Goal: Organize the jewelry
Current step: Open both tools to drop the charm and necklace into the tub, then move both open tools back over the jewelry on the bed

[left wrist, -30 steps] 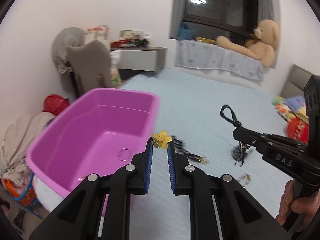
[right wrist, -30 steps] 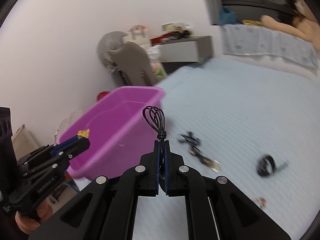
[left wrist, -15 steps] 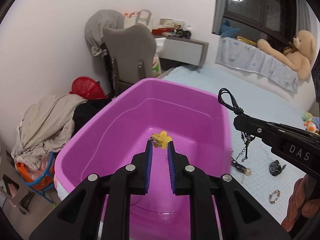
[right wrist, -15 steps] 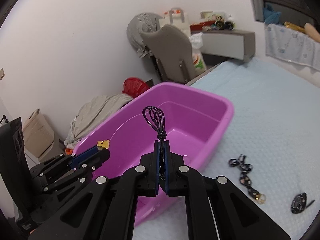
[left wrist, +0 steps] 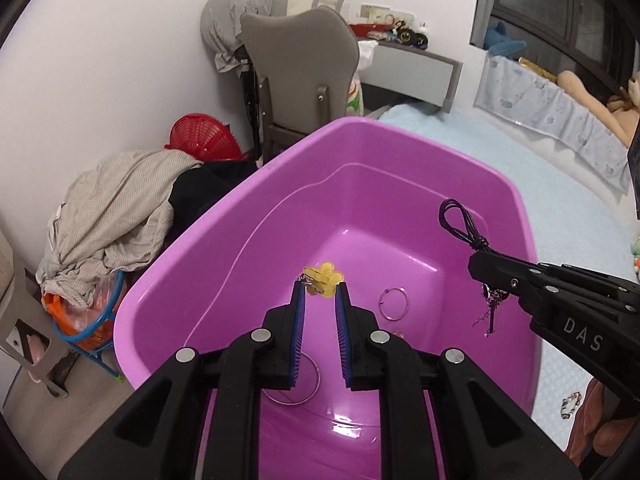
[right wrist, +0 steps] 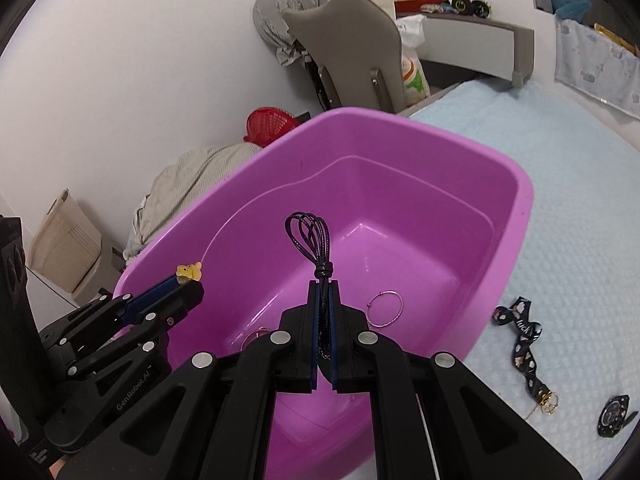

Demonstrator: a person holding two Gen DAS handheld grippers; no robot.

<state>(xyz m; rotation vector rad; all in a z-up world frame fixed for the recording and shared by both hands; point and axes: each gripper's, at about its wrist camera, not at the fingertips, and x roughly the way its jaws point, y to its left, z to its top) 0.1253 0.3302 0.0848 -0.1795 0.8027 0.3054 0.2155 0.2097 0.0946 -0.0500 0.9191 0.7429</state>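
Hovering over the purple tub (left wrist: 208, 248) at frame centre, the left tool (left wrist: 320, 294) pinches a yellow charm (left wrist: 322, 278) while the right tool (right wrist: 324, 286) clamps a black cord necklace (right wrist: 310, 238). Two silver hoops (right wrist: 385, 309) lie on the tub floor.

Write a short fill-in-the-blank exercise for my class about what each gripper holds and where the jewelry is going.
1. The left gripper pinches a small ____ charm.
2. The right gripper is shut on a looped ____ cord.
3. Both grippers are above a ____ tub.
4. A thin wire ____ lies on the tub's floor.

Missing words: yellow; black; purple; ring
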